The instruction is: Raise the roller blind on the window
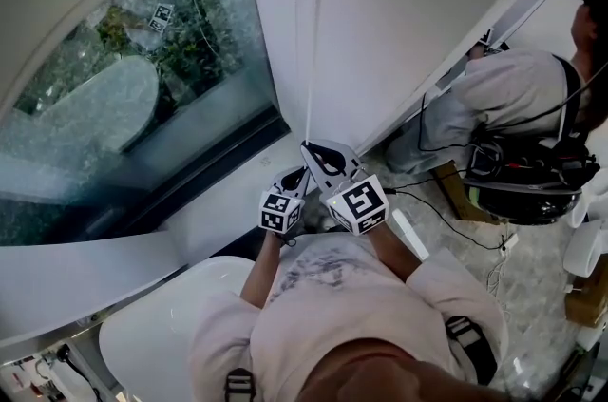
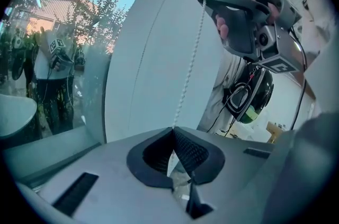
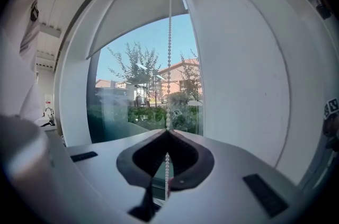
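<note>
The roller blind [image 3: 137,11] is part-way up. In the right gripper view its lower edge hangs across the upper part of the window [image 3: 143,96], with clear glass, trees and a building showing below it, so some of the raising looks done and the covered top portion is left. The bead chain [image 3: 169,59] that drives it runs straight down the right side of the window, just beside the white wall, and both tools are on it. The right gripper [image 3: 167,131] has its jaws pinched together on the beads, the chain passing down through the notch between them. The left gripper [image 2: 173,130] is likewise clamped on the chain, lower down — its view shows the right one above it along the same strand. From here I judge the job to be mid-way: more hand-over-hand pulls on the chain would be needed before the fabric clears the glass. A second person [image 1: 518,105] crouches at the far right, well apart from the chain.
</note>
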### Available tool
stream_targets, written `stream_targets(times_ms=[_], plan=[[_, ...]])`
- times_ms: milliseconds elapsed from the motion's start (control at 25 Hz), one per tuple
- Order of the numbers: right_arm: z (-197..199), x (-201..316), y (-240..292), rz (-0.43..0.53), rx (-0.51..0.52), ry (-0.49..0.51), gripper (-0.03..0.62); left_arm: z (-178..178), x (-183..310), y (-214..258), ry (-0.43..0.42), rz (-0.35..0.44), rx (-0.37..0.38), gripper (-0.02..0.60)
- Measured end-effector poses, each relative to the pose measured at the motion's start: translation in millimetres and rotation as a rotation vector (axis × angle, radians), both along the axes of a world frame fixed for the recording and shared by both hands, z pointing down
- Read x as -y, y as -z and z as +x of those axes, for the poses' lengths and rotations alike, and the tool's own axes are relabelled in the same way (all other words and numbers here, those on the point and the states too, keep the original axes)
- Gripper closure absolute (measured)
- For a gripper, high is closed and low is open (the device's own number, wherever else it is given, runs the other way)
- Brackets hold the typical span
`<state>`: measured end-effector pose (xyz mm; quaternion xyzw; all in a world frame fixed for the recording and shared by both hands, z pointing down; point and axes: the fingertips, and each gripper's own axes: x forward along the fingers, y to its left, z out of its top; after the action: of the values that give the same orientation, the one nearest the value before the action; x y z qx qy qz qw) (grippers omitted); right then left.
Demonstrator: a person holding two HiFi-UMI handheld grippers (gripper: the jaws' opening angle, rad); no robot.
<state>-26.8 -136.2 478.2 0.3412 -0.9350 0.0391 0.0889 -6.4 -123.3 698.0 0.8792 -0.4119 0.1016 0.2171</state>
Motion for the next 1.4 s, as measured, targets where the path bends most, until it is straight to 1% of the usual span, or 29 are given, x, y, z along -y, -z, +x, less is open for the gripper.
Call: stream_targets(times_ms=[200, 360, 480, 640, 680, 720, 760, 800, 1080, 1240, 1400], plan=[[1.8, -4.8, -20.0, -0.037, -0.025, 0.007, 0.533, 0.5, -9.3, -18.5, -0.010, -0.040, 0.025, 0.572], [3.2, -3.8, -19.5, -0.030, -0.030, 0.008, 0.533, 0.0, -12.4, -15.0, -0.018, -0.013, 0.041, 0.572], [4.2, -4.1, -19.4, -0.026, -0.028, 0.010, 0.533, -3.7, -14.4, -8.7, 0.000, 0.004, 0.044, 0.571], [2.8, -2.6, -16.9, -0.022, -0.027, 0.011, 0.533, -7.6, -13.8, 15.9, -0.001, 0.023, 0.028, 0.568], [1.9, -2.3, -16.1, -0.022, -0.026, 0.011, 0.533, -8.7, -14.1, 24.8, -0.006, 0.031, 0.022, 0.556], [1.2, -2.2, -15.3, -0.021, -0.026, 0.010, 0.533, -9.8, -14.7, 34.6, -0.010, 0.041, 0.015, 0.525], [0.5, -2.2, -14.7, -0.020, -0.027, 0.010, 0.533, -11.3, -15.5, 45.4, -0.013, 0.054, 0.006, 0.508], [0.1, -2.3, -14.3, -0.019, -0.028, 0.009, 0.533, -13.1, -16.3, 57.3, -0.013, 0.069, -0.002, 0.504], [2.2, -0.4, -16.0, -0.021, -0.023, 0.001, 0.533, -33.0, -13.1, 162.4, 0.014, 0.210, -0.066, 0.500], [3.6, 1.6, -18.2, -0.022, -0.017, -0.005, 0.533, -37.1, -12.1, 228.1, -0.006, 0.309, -0.094, 0.501], [4.2, 2.6, -19.0, -0.019, -0.021, -0.007, 0.533, -35.9, -7.5, 287.6, -0.032, 0.397, -0.091, 0.500]])
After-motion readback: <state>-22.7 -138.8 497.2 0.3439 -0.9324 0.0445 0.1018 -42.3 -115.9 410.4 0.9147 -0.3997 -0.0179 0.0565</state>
